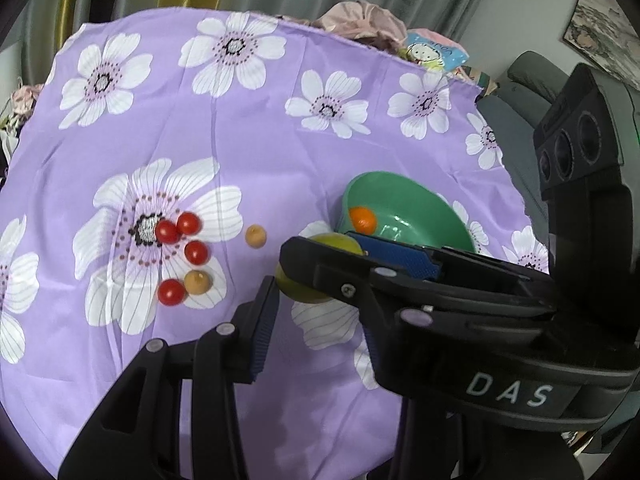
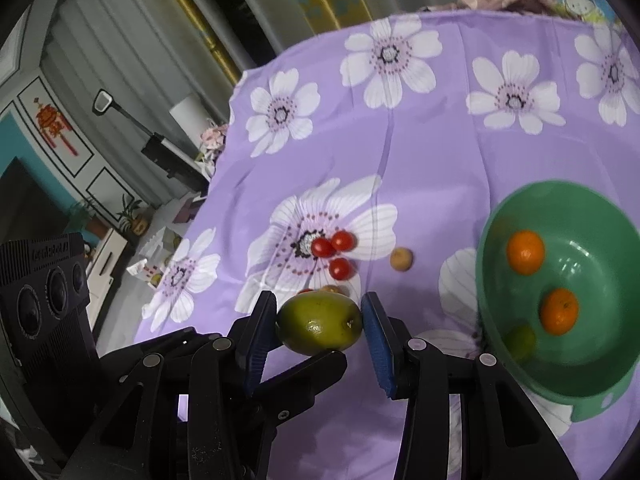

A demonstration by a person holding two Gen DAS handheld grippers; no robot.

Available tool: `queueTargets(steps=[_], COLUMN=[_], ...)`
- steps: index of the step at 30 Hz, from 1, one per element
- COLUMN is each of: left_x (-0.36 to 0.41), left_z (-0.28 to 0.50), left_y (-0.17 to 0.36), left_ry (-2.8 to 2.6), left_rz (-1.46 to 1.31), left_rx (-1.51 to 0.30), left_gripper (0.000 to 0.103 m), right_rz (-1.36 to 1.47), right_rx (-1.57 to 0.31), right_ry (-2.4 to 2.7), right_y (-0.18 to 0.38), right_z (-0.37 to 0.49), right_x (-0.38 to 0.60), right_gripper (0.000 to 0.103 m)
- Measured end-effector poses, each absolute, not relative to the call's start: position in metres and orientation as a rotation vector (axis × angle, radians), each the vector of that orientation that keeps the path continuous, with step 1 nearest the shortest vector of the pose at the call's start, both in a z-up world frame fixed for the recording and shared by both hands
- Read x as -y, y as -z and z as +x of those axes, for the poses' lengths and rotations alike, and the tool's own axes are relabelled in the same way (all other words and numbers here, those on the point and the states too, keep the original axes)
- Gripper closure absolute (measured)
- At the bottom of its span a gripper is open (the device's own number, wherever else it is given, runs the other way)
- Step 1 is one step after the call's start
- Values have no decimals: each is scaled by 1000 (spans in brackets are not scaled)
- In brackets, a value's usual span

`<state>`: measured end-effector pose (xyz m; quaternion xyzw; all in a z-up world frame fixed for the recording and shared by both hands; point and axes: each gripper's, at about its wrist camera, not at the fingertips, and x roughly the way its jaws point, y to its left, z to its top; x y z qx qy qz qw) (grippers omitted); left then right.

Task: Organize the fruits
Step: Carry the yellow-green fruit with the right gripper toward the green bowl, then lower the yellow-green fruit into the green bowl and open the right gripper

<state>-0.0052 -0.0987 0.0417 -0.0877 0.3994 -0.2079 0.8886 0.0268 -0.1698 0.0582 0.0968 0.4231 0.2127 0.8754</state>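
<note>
A green fruit (image 2: 319, 328) sits between the blue pads of my right gripper (image 2: 320, 330), which is shut on it. It also shows in the left wrist view (image 1: 316, 264), partly hidden by the right gripper's finger. My left gripper's left finger (image 1: 262, 332) is beside it; its right finger is hidden. A green bowl (image 2: 500, 280) to the right holds two oranges (image 2: 525, 251) and a green fruit (image 2: 520, 342); it also shows in the left wrist view (image 1: 416, 208). Several cherry tomatoes (image 1: 180, 240) and two tan fruits (image 1: 256, 236) lie on the purple flowered cloth (image 1: 280, 140).
The cloth-covered table ends at the far edge, where pink fabric (image 1: 364, 20) and a cartoon-printed package (image 1: 434, 52) lie. A grey chair (image 1: 528, 92) stands to the right. Room furniture (image 2: 120, 220) lies beyond the table's left edge.
</note>
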Motion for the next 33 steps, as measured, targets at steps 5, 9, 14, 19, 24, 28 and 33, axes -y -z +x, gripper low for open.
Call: queueTargets(steps=[5,9,14,19,24,28,33], left_x=[105,114,125,135,150,162,176], left_z=[-2,1,10,18,24,28,31], left_y=[-54,-65,-76,-82,-78,-76,-76], left_ry=[448,461,488,510,539,560,587], left_rz=[-162,-141,-128,-112,-96,-88,-72], left_rx=[-797,-769,-740,-723,-732,-741,-743], left_gripper=[63,63,63,63,63,63,63], right_rz=[184,183,164,151,175,198,216], right_rx=[-844,-814,-774,-749,-744,-750,-745], right_ry=[-439,-429,-409,-394,-367,-343,-315], right_y=[-71,-81,-95,-104,-102,-99,-100], right_z=[26,28,32,38,39,41,39], right_x=[175,183,194,204,221,234,248], right_gripper=[56,56,56,56,56,56,56])
